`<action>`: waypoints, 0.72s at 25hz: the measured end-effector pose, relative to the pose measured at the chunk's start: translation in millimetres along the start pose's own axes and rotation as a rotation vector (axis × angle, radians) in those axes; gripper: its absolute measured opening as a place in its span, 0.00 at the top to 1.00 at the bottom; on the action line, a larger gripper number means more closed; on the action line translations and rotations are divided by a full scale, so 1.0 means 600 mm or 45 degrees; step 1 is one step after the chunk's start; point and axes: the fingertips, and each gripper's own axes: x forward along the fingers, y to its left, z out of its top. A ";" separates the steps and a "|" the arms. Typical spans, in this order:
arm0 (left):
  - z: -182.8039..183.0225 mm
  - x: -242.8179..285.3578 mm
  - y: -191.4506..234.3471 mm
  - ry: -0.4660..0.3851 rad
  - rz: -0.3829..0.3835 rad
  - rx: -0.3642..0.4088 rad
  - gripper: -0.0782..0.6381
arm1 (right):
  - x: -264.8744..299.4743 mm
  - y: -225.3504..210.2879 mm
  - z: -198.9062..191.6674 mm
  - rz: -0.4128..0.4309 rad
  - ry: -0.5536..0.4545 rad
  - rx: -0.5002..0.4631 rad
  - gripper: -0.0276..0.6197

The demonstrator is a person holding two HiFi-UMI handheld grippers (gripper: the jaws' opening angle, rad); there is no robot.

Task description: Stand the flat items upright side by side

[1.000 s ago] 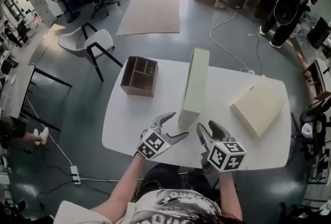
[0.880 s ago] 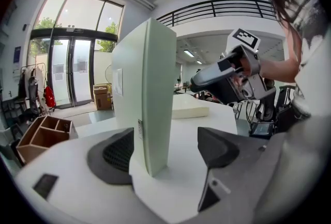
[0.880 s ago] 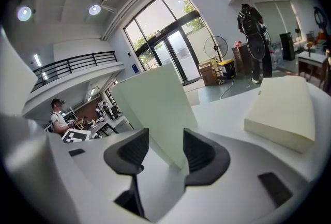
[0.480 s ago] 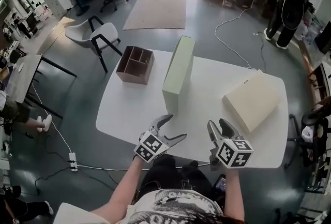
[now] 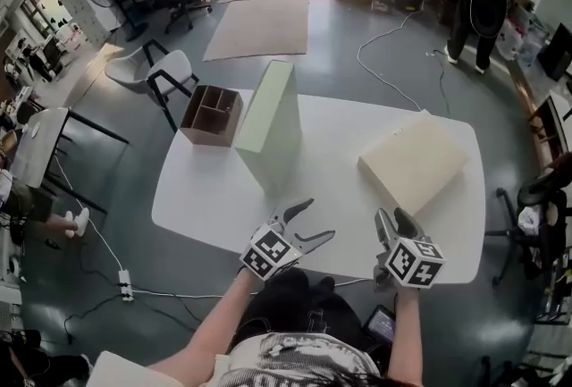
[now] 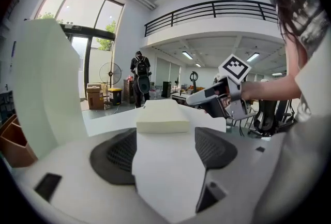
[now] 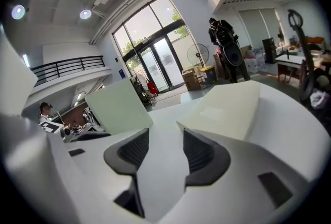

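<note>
A green box stands upright on the white table; a cream box lies flat. The left gripper and right gripper hover nearby, jaws apart, empty.

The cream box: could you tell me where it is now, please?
The cream box lies flat at the right of the table in the head view, beyond the right gripper, apart from the green box.

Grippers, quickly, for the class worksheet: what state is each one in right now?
Left gripper: open, holding nothing.
Right gripper: open, holding nothing.
</note>
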 end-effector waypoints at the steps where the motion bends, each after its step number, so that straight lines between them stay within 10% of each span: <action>1: 0.006 0.012 -0.005 0.000 -0.010 0.008 0.42 | -0.004 -0.017 0.002 -0.015 -0.006 0.003 0.64; 8: 0.040 0.097 -0.014 0.022 -0.059 0.009 0.69 | -0.017 -0.119 0.034 -0.103 -0.044 -0.008 0.64; 18: 0.052 0.230 0.059 0.087 -0.035 -0.134 0.74 | 0.011 -0.282 0.110 -0.234 -0.089 0.105 0.64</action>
